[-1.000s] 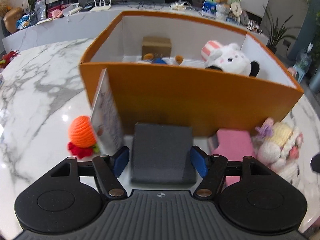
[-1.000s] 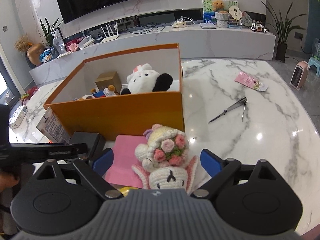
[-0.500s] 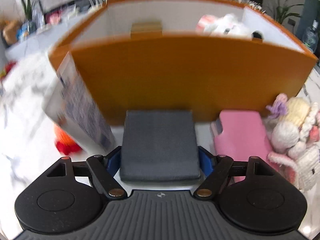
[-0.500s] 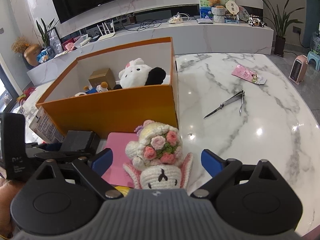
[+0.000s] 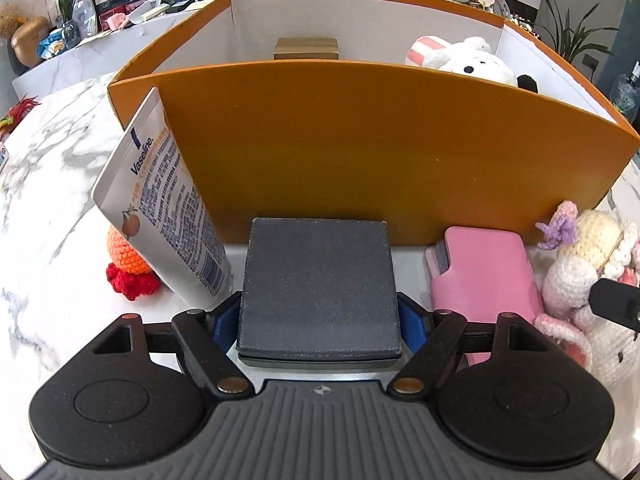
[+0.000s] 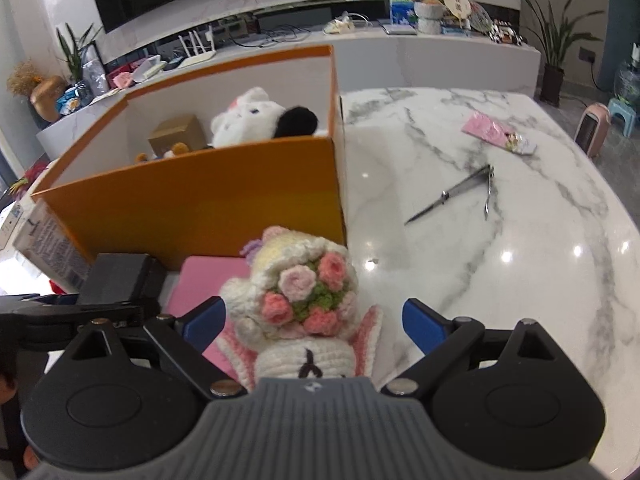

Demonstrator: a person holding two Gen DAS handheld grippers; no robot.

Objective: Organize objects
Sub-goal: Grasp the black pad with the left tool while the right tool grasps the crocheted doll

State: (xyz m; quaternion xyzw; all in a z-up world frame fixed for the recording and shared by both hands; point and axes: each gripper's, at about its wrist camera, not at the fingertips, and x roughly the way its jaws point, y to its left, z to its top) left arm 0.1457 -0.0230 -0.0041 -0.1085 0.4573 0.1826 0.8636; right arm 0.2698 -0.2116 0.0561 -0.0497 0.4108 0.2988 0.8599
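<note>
My left gripper is shut on a flat dark grey box, its blue pads pressed to both sides, just in front of the orange storage box. The grey box also shows in the right wrist view. My right gripper is open around a crocheted bunny with a flower bouquet, its pads apart from it. The orange box holds a white plush and a small brown carton.
A Vaseline tube leans on the orange box beside an orange crocheted toy. A pink case lies between the grey box and the bunny. Metal tongs and a pink packet lie on the marble table at the right.
My left gripper moved forward over the grey box and closed its pads on its sides. My right gripper edged forward around the bunny and stayed open.
</note>
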